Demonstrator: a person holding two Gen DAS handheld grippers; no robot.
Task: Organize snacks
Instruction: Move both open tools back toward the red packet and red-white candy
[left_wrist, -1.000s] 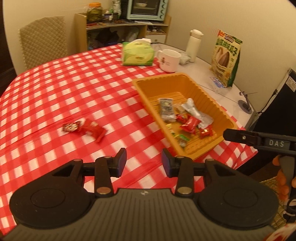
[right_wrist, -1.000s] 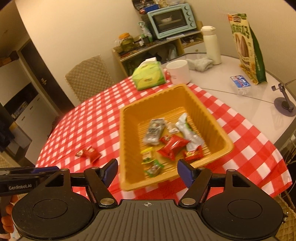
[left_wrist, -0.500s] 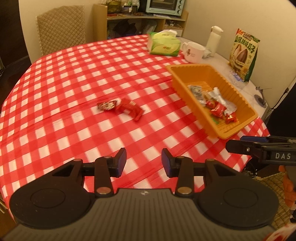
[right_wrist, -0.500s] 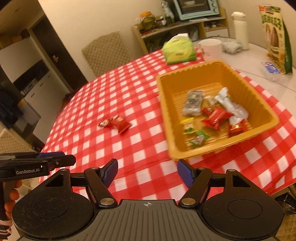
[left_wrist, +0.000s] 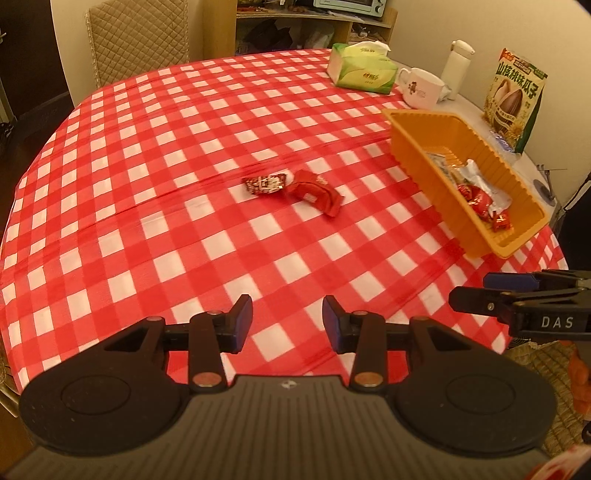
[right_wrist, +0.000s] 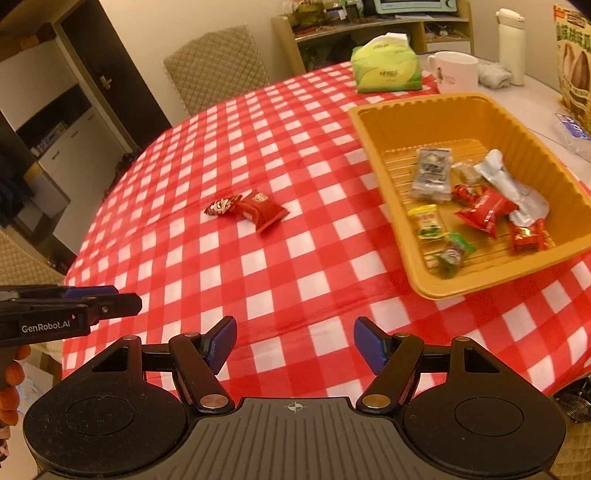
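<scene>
- The left gripper (left_wrist: 287, 325), a black two-finger tool with blue pads, hangs over the near edge of the bench (left_wrist: 184, 147), which is covered by a red-and-white checked cloth; its jaws stand narrowly apart with nothing between them.
- The right gripper (right_wrist: 294, 345), of the same make, hangs over the near edge further right; its jaws stand wide apart and are empty too.
- Each gripper shows from the side in the other's view: the right one at the right edge of the left view, the left one at the left edge of the right view, with orange-gloved fingertips (right_wrist: 11, 373) below it.
- Two snacks lie loose on the cloth near the middle of the bench, touching each other: a small dark red patterned candy wrapper (left_wrist: 265, 183) on the left and a plain red pillow packet (left_wrist: 314, 190) on the right.
- The orange ribbed plastic tray (right_wrist: 384, 177) sits at the right of the bench, well apart from those two.
- In the tray lie a grey foil packet (right_wrist: 432, 173), a silver crumpled wrapper (right_wrist: 509, 184), a red packet (right_wrist: 484, 210), a small red-and-gold sweet (right_wrist: 528, 236) and two small green-and-yellow sweets (right_wrist: 428, 223).
- Far beyond the tray stand a green tissue pack (left_wrist: 362, 72), a white mug (left_wrist: 421, 88), a white flask (left_wrist: 456, 62) and a green sunflower-seed bag (left_wrist: 515, 99).
- A quilted beige chair (left_wrist: 138, 37) stands at the far side.
</scene>
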